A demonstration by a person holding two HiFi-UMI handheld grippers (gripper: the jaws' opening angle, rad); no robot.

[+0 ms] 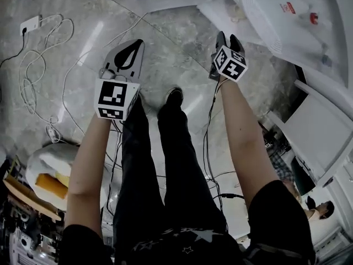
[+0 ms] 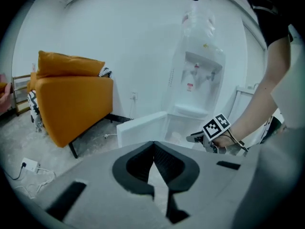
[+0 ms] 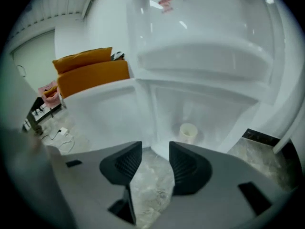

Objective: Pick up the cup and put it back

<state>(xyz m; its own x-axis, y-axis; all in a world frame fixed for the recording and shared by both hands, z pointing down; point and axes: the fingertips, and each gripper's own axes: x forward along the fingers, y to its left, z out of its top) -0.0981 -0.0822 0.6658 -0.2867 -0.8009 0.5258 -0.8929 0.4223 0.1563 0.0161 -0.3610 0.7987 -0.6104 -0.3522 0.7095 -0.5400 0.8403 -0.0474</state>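
**Head view.**
- Left gripper [image 1: 131, 49]: held out over the marble floor [image 1: 176, 48], with its pads drawn together and nothing in them.
- Right gripper [image 1: 226, 37]: held further forward, just before the white water dispenser [image 1: 287, 21] at upper right. Its marker cube faced up.
- Legs in dark trousers [image 1: 138, 164] and one shoe [image 1: 174, 95] stood between the two arms.
- White cables [image 1: 33, 76] lay looped on the floor at left, with a plug adapter [image 1: 30, 24] near them.

**Left gripper view.**
- Jaws together, with the tips touching and nothing between them.
- An orange sofa [image 2: 71, 104] stood at left against the white wall.
- The water dispenser stood at centre right, with a clear bottle [image 2: 198, 20] on top. Its lower door [image 2: 143, 128] stood open.
- The right gripper showed at right, near the open front of the dispenser, on an outstretched arm.

**Right gripper view.**
- Jaws apart and nothing between them. The marble floor showed through the gap.
- Cup [image 3: 188, 131]: pale and upright, standing on the bottom of the dispenser's lower compartment [image 3: 214, 109].
- The cup lay beyond the fingertips, a little right of the gap and in line with the right jaw. It was clear of both pads and not touched.
- The open door stood at left of the compartment, and the orange sofa stood behind the door.
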